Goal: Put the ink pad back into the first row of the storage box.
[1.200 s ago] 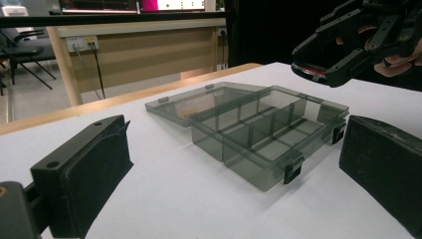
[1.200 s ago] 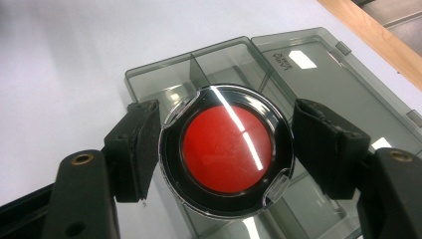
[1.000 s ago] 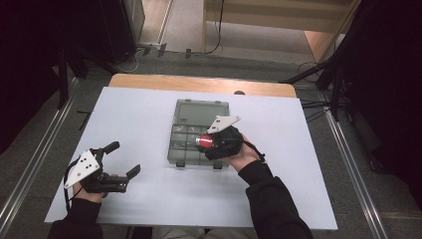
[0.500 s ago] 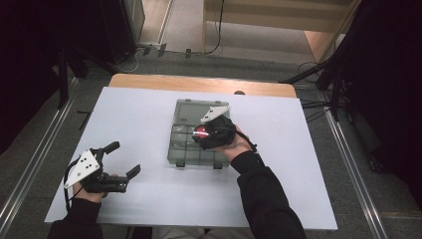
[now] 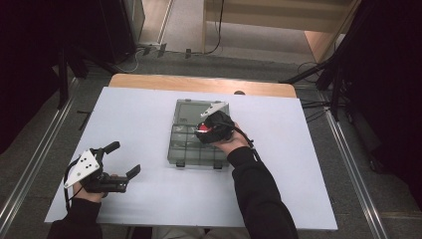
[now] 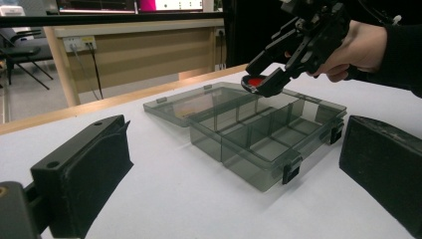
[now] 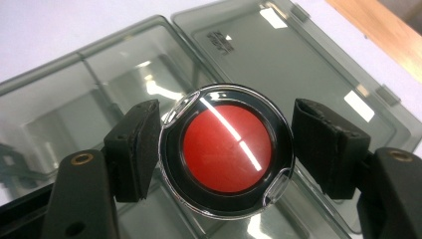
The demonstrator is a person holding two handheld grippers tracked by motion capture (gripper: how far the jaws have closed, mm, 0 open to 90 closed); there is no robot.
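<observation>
A white sheet (image 5: 149,124) covers most of a wooden table (image 5: 199,83), whose bare far edge shows as a tan strip. Around the table the floor (image 5: 99,69) is grey, with metal rails (image 5: 30,169) running along both sides and black cables (image 5: 219,30) trailing across it. Dark curtains (image 5: 30,50) hang at left and right — the corners are deep in shadow. In the left gripper view a wooden desk (image 6: 139,45) stands beyond, with a chair (image 6: 20,47) at its left.
</observation>
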